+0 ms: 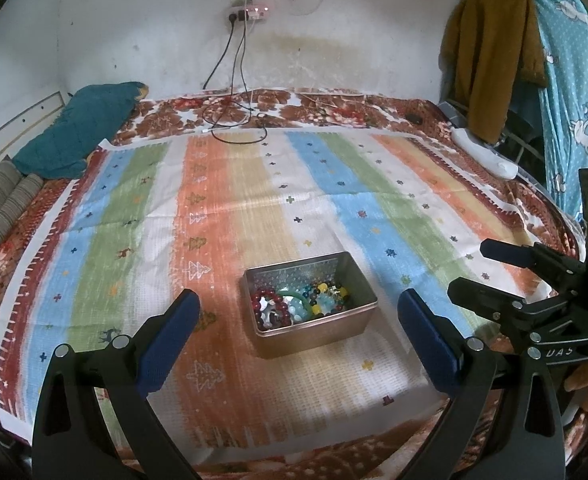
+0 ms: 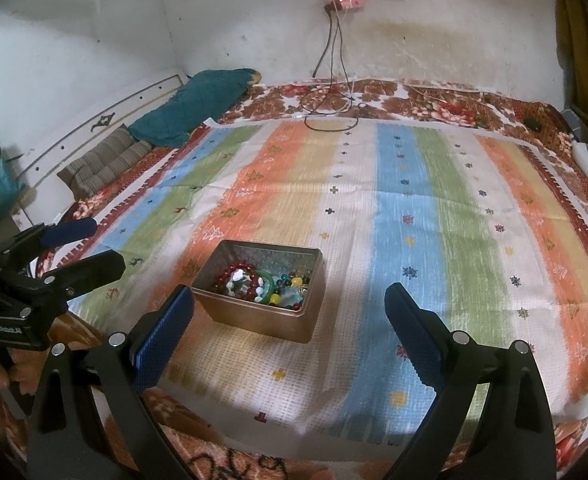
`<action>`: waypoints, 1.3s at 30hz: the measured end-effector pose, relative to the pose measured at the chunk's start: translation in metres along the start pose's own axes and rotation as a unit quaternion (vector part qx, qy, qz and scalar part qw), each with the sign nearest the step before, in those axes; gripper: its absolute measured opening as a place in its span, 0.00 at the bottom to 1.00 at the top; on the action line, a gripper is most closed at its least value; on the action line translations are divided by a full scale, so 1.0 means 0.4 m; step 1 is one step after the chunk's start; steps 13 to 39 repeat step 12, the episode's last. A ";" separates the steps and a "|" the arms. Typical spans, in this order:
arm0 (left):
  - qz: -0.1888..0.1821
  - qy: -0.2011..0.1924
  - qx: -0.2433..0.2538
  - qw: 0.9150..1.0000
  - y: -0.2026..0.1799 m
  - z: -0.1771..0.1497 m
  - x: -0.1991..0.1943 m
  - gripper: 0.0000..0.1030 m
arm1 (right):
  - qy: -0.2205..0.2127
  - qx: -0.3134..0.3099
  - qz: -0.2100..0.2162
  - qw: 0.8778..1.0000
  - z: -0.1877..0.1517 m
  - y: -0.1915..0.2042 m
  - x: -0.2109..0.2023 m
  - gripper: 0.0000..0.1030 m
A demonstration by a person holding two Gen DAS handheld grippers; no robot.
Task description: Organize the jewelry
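Jewelry point(image 1: 299, 306) lies heaped in an open rectangular metal tin point(image 1: 313, 336) that sits on a striped cloth point(image 1: 222, 208) spread over the bed point(image 1: 333, 110): dark red bead bracelets, a green bangle, yellow, blue and dark beads, all inside the tin's walls. The tin stands toward the near middle of the cloth, with bare cloth on every side of it and wide open room to the far side, up to the coiled black cables point(image 1: 234, 120) near the wall. The left gripper point(image 1: 297, 320) hovers over the near edge of the cloth, its jaws wide apart and holding nothing, the tin showing between them but farther off. The right gripper point(image 2: 290, 312) is likewise spread wide and empty; its left finger point(image 2: 166, 332) appears just beside the tin's near left corner, though contact cannot be judged. A teal pillow point(image 1: 74, 132) and a striped cushion point(image 1: 2, 208) lie at the far left edge of the bed. The left wrist view alone shows clothes point(image 1: 493, 52) hanging at the far right and a white object point(image 1: 485, 152) on the bed's right edge; the right wrist view alone shows the cloth's near right corner and a white headboard point(image 2: 94, 128) behind the pillow. Each view catches the other gripper at its side.
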State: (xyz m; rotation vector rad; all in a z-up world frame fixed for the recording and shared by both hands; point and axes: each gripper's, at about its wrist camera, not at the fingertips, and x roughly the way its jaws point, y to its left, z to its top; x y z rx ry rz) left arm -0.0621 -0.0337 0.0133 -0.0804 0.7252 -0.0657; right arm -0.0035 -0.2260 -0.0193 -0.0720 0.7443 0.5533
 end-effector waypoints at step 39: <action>0.003 0.011 -0.004 1.000 0.008 -0.005 0.011 0.95 | -0.003 0.003 -0.001 1.000 0.004 -0.004 -0.004 0.94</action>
